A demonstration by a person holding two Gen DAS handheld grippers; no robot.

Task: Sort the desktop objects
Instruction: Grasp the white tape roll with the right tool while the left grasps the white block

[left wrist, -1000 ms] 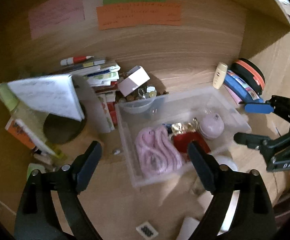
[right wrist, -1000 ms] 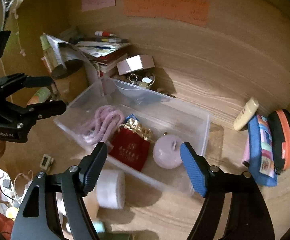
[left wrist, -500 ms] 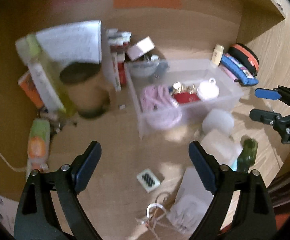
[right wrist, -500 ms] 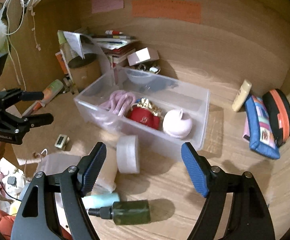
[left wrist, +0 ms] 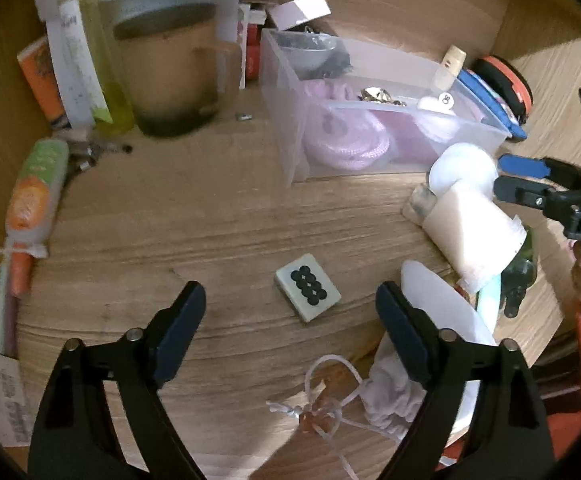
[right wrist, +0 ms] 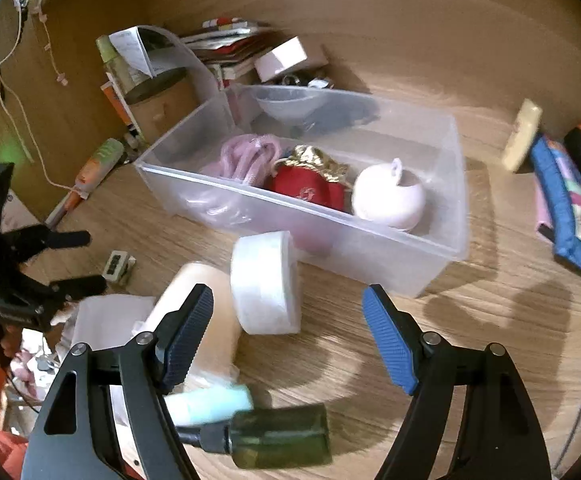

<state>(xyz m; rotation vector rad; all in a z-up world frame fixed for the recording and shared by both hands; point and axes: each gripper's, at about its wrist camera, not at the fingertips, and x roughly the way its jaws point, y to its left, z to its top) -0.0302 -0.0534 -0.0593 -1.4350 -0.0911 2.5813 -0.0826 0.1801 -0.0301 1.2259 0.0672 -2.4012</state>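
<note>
A white mahjong tile [left wrist: 307, 287] with black dots lies flat on the wooden desk, just ahead of my left gripper [left wrist: 290, 320] and between its fingers. The jaws are closing and the pads stand clear of the tile. My right gripper [right wrist: 288, 320] is open over a white tape roll [right wrist: 266, 282] that stands on edge by a cream tube [right wrist: 202, 312]. A dark green bottle [right wrist: 278, 436] lies below its fingers. The clear bin [right wrist: 370, 252] holds a pink rope [right wrist: 250, 152], a red pouch [right wrist: 310, 188] and a pale pink round case [right wrist: 388, 200].
A brown mug [left wrist: 170, 72], a yellow-green bottle [left wrist: 90, 60] and stacked books stand at the back left. An orange-green tube [left wrist: 30, 200] lies on the left, a white drawstring pouch [left wrist: 390, 396] near the front. Pencil cases [right wrist: 566, 200] sit right of the bin.
Both grippers have come down toward the desk. The left view has swung from the bin to the tile, and its jaws have narrowed slightly. The right one now hangs over the tape roll.
</note>
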